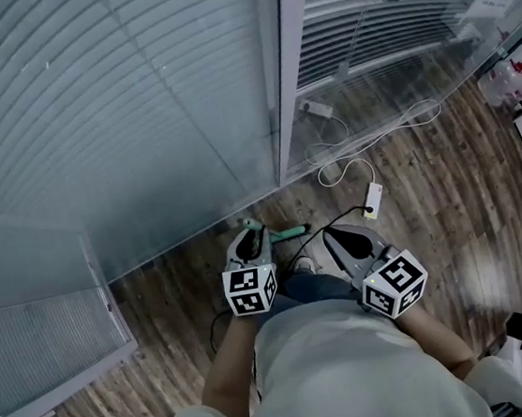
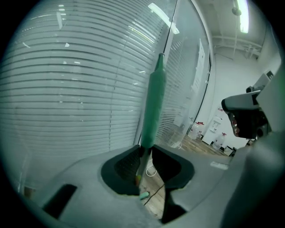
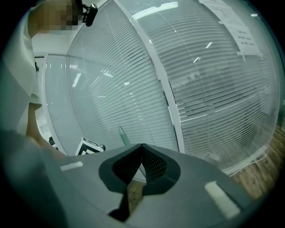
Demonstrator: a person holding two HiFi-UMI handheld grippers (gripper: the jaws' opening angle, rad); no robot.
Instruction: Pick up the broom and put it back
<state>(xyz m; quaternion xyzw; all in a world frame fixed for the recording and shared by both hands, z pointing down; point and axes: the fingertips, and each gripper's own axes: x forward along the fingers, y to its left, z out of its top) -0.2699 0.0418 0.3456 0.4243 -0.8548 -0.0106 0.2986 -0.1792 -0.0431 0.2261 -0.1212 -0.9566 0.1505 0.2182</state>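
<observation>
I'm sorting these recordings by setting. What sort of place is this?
Probably an office: glass partition walls backed by slatted blinds, a wood-plank floor, and a white power strip with cables trailing across it.

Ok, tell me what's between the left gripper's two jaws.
The broom handle, with its green sleeve, stands upright between them. The left gripper is shut on it just below the sleeve. The left gripper view shows this.

The broom handle [image 2: 153, 107] is sleeved in matt green plastic, the floor [image 1: 429, 192] is laid in wood-grain planks, and the partition [image 1: 137, 124] is glazed in glossy glass.
</observation>
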